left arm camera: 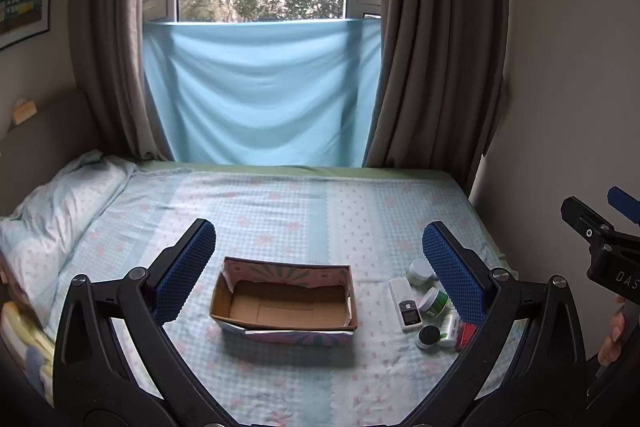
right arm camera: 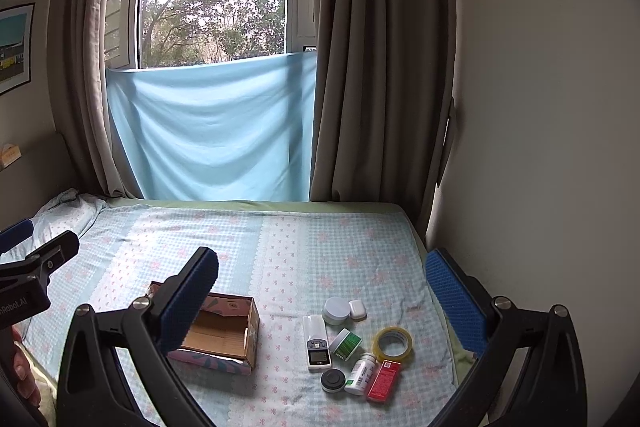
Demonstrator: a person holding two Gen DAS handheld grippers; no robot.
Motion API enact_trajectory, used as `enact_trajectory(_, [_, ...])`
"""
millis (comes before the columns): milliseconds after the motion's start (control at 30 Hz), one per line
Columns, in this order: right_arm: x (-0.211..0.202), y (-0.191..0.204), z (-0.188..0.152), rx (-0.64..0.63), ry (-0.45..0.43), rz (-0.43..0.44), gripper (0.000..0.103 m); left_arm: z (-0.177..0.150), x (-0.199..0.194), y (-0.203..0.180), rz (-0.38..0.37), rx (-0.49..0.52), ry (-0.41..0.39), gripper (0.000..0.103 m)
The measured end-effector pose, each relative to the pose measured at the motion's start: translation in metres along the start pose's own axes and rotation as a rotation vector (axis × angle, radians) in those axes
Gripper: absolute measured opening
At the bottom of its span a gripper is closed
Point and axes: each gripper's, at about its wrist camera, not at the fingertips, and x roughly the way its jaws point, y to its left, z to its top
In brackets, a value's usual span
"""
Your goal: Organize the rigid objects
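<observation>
An open, empty cardboard box (left arm camera: 284, 301) (right arm camera: 224, 335) sits on the bed. To its right lies a cluster of small items: a white remote (right arm camera: 316, 343), a white round jar (right arm camera: 336, 310), a small white case (right arm camera: 357, 309), a green-labelled jar (right arm camera: 346, 343), a tape roll (right arm camera: 393, 343), a white pill bottle (right arm camera: 361, 373), a red box (right arm camera: 384, 380) and a black round lid (right arm camera: 333, 380). My left gripper (left arm camera: 319, 267) is open above the box. My right gripper (right arm camera: 322, 301) is open above the cluster. Both are empty.
The bed (left arm camera: 280, 203) has a blue checked sheet and a pillow (left arm camera: 60, 211) at the left. A wall (right arm camera: 540, 107) runs along the right edge. Curtains and a blue cloth (left arm camera: 260, 95) hang behind the bed's far side.
</observation>
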Motion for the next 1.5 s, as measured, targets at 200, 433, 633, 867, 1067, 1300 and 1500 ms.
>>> enact_trajectory(200, [-0.001, 0.001, -0.001, 0.003, -0.004, 0.000, 0.103, 0.001, 0.000, 0.000, -0.005, 0.003, 0.001, 0.103])
enact_trajectory(433, [-0.002, 0.001, -0.002, 0.006, -0.004, 0.000, 0.103, 0.001, -0.004, 0.001, -0.012, 0.007, -0.001, 0.103])
enact_trajectory(633, [-0.003, 0.002, -0.003, 0.007, -0.008, -0.003, 0.103, 0.001, -0.005, 0.000, -0.013, 0.013, -0.005, 0.103])
enact_trajectory(867, [-0.005, 0.004, -0.005, 0.010, -0.010, -0.004, 0.103, 0.001, -0.008, -0.001, -0.026, 0.021, -0.015, 0.103])
enact_trajectory(1067, [-0.008, 0.006, -0.008, 0.016, -0.012, -0.009, 0.103, 0.001, -0.009, 0.001, -0.038, 0.030, -0.016, 0.103])
enact_trajectory(1300, [-0.009, 0.008, -0.009, 0.022, -0.014, -0.012, 0.103, 0.001, -0.009, 0.004, -0.049, 0.036, -0.015, 0.103])
enact_trajectory(1500, [-0.012, 0.011, -0.010, 0.027, -0.019, -0.016, 0.103, 0.002, -0.006, 0.010, -0.059, 0.041, -0.008, 0.103])
